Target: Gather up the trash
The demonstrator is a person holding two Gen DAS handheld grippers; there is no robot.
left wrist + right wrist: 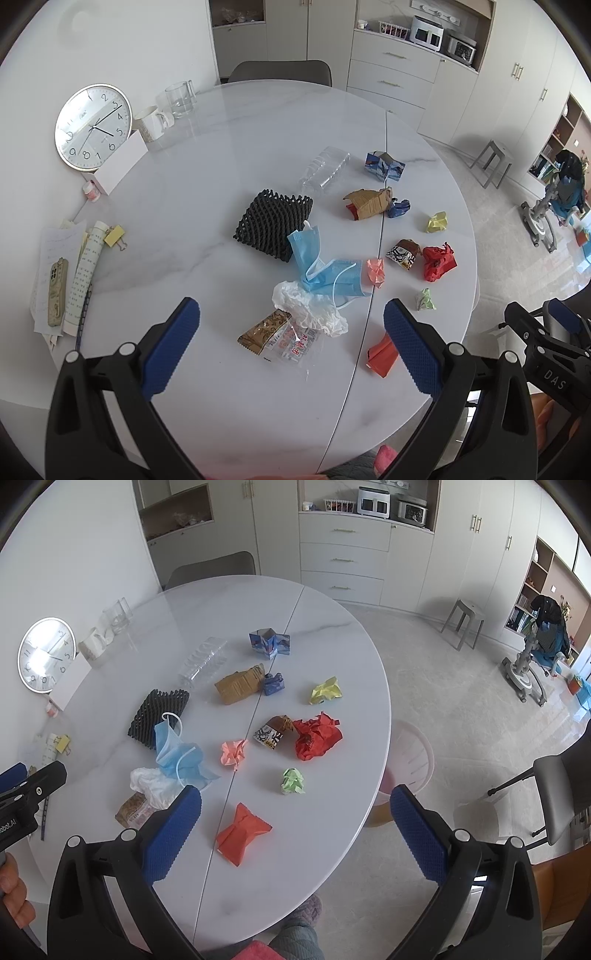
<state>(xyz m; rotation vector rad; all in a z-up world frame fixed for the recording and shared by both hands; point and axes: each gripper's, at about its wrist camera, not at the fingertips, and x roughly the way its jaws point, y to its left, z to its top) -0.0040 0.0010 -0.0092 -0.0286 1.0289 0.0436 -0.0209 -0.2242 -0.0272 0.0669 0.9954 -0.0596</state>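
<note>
Left gripper [291, 343]: fingers apart, empty, over wrapper [277, 338].
Right gripper [295, 827]: same, over red paper [242, 832].
Trash: we see all on bench [332, 812].
Bin [410, 764]: looks empty.
Progress: none.

My left gripper [291, 343]: black plastic frame, two arms, each tipped with a blue pad [173, 347] textured in a fine diamond grid. Round silver screw heads sit at the arm joints. My right gripper [295, 827]: same build, same blue pads [417, 834] and silver screws. From the left view, its black body carries white lettering "DAS"; from the right view, the left one's side shows white lettering ending in "obot.AI". Bare skin of my left hand [13, 897] shows at the frame edge.
</note>
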